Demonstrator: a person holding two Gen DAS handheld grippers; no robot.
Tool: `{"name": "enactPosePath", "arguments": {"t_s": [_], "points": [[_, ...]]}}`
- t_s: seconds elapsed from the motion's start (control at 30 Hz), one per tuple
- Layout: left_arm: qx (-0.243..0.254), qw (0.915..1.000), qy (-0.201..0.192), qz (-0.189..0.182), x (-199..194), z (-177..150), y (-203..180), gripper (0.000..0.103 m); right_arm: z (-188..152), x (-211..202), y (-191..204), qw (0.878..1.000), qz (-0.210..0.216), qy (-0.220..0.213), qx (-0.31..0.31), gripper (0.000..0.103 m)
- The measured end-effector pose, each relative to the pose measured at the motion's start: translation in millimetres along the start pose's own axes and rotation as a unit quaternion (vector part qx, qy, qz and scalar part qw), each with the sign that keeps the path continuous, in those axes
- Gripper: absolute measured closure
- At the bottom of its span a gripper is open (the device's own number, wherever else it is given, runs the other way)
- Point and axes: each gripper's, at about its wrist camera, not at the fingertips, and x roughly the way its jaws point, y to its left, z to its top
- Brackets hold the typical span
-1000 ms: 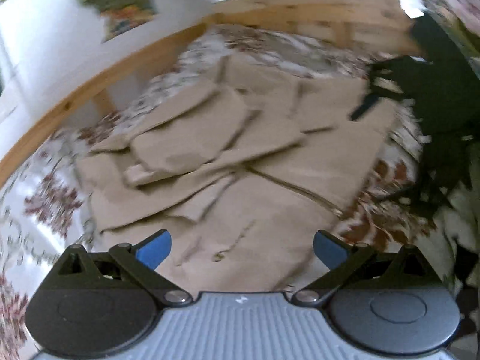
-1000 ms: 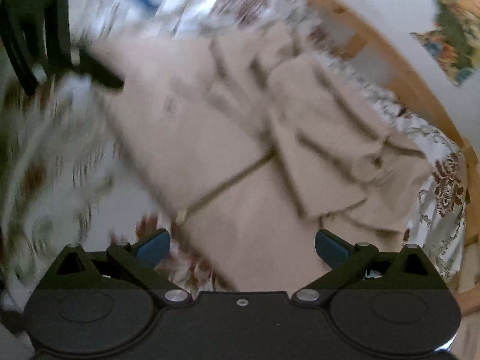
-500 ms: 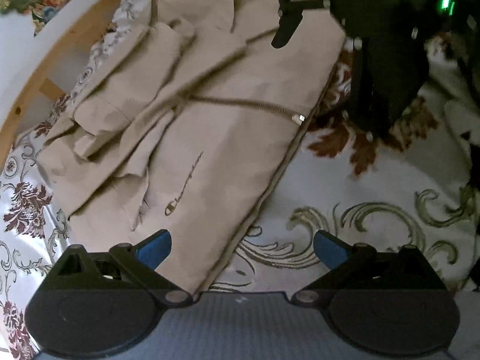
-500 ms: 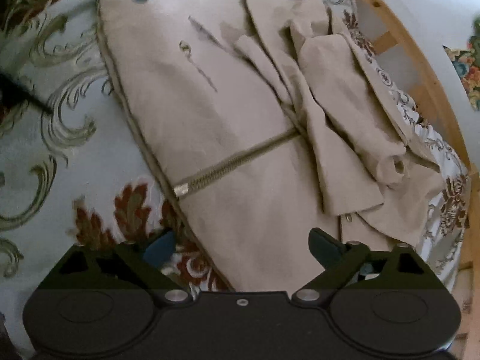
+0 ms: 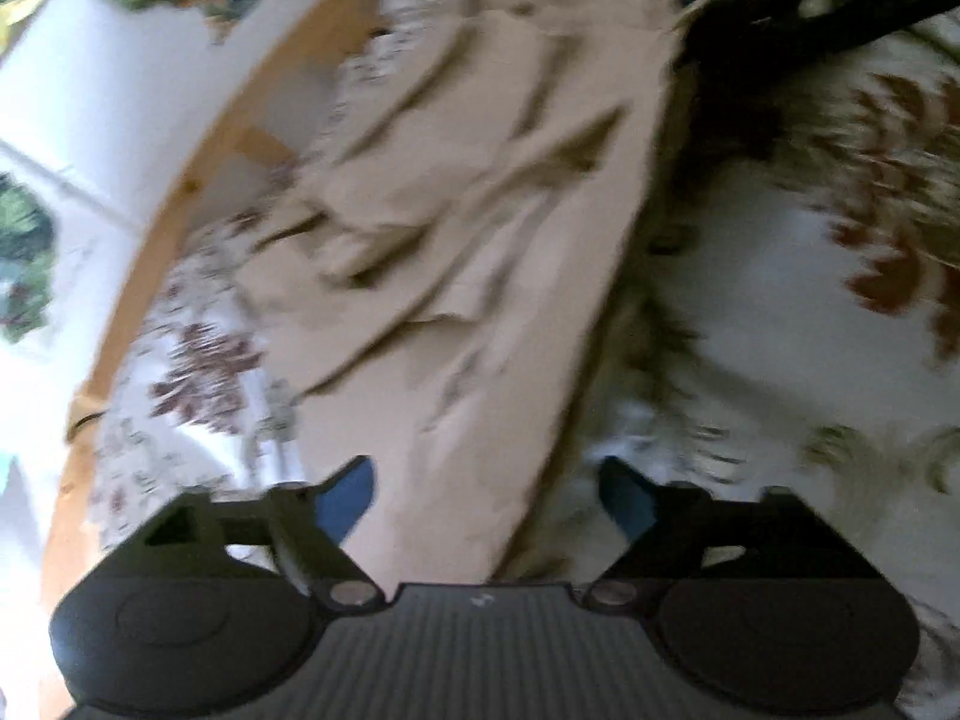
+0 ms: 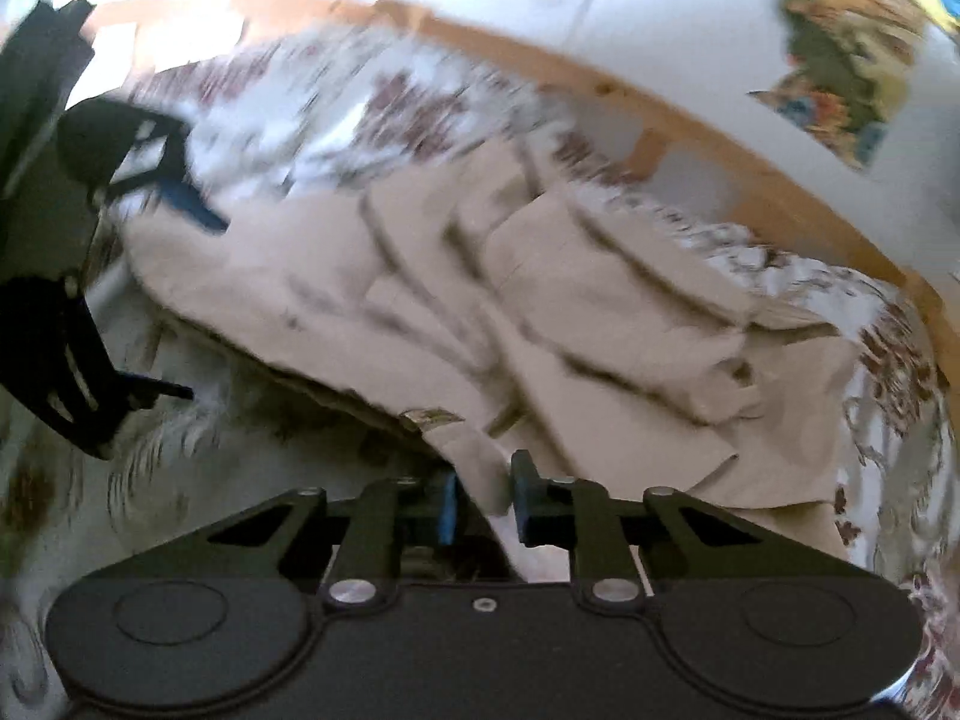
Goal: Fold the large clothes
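My left claw [image 5: 486, 495] is spread wide and holds nothing; its blue fingertips [image 5: 345, 498] hang on either side of the near edge of the jacket [image 5: 456, 252], and I cannot tell whether they touch the cloth. From this camera the beige jacket runs away from me in a crumpled strip on the bed [image 5: 780, 312], whose cover is white with brown and olive flowers. The wooden rail [image 5: 198, 180] curves past the jacket's left side, with a white wall [image 5: 108, 78] beyond it. At the top right a dark blurred shape sits at the jacket's far end; it is too smeared to name.

From the right camera, the left claw [image 6: 180, 294] shows at the far left edge, wide, by the jacket's [image 6: 600, 312] left end. The jacket lies across the middle of the bed [image 6: 180, 480], its folds piled toward the rail [image 6: 690, 120]. A bright patterned picture [image 6: 840, 60] hangs on the wall at the upper right.

My right claw [image 6: 483, 501] is nearly closed, pinching a flap of the jacket's near edge between its blue pads [image 6: 447, 510]. That edge looks raised off the cover by the claw. Both views are blurred.
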Motion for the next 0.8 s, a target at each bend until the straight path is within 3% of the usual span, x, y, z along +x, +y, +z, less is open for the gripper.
{"name": "enactPosePath", "arguments": {"t_s": [0.07,0.13,0.2,0.23,0.33,0.4,0.47,0.53,0.6,0.67,0.73,0.8], "points": [[-0.026,0.9995,0.01,0.014,4.6,1.6,11.6,0.047,2.0,-2.4,-4.1,1.0,-0.009,-0.011,0.011,0.084],[-0.063,0.9979,0.008,0.013,5.7,2.2,26.4,0.072,2.8,-2.6,-7.4,1.0,-0.013,-0.017,0.015,0.084],[-0.109,0.9937,-0.024,0.005,-1.7,2.0,42.5,0.089,2.6,-3.5,-4.5,1.0,-0.016,-0.015,0.007,0.083],[-0.131,0.9905,-0.042,0.001,-6.3,2.1,50.0,0.091,1.7,-2.3,-2.0,1.0,-0.02,-0.013,-0.003,0.079],[-0.185,0.9799,-0.074,-0.005,-14.6,1.3,67.8,0.092,-2.3,-1.9,14.1,0.998,-0.027,-0.009,-0.052,0.064],[-0.202,0.9757,-0.085,-0.008,-16.4,1.0,72.8,0.092,-5.5,1.9,22.6,0.997,-0.014,0.006,-0.08,0.03],[-0.198,0.9765,-0.084,-0.001,-16.7,-0.1,72.8,0.092,-10.1,10.1,34.5,0.993,0.001,0.034,-0.117,0.019],[-0.201,0.9761,-0.082,0.0,-18.1,-1.5,72.6,0.092,-16.1,19.6,44.4,0.986,-0.011,0.063,-0.156,0.022],[-0.206,0.976,-0.071,0.0,-18.6,-2.1,73.9,0.088,-20.9,28.7,43.7,0.977,-0.064,0.091,-0.182,0.028],[-0.203,0.978,-0.048,0.009,-9.9,-3.1,72.9,0.074,-22.8,33.9,28.3,0.969,-0.129,0.113,-0.178,0.032],[-0.193,0.9806,-0.017,0.034,0.2,-4.5,69.9,0.047,-23.2,30.8,7.3,0.964,-0.168,0.119,-0.169,0.032],[-0.197,0.9797,0.012,0.033,11.2,-7.7,72.1,0.041,-26.6,22.4,-15.7,0.961,-0.177,0.124,-0.171,0.027]]}}
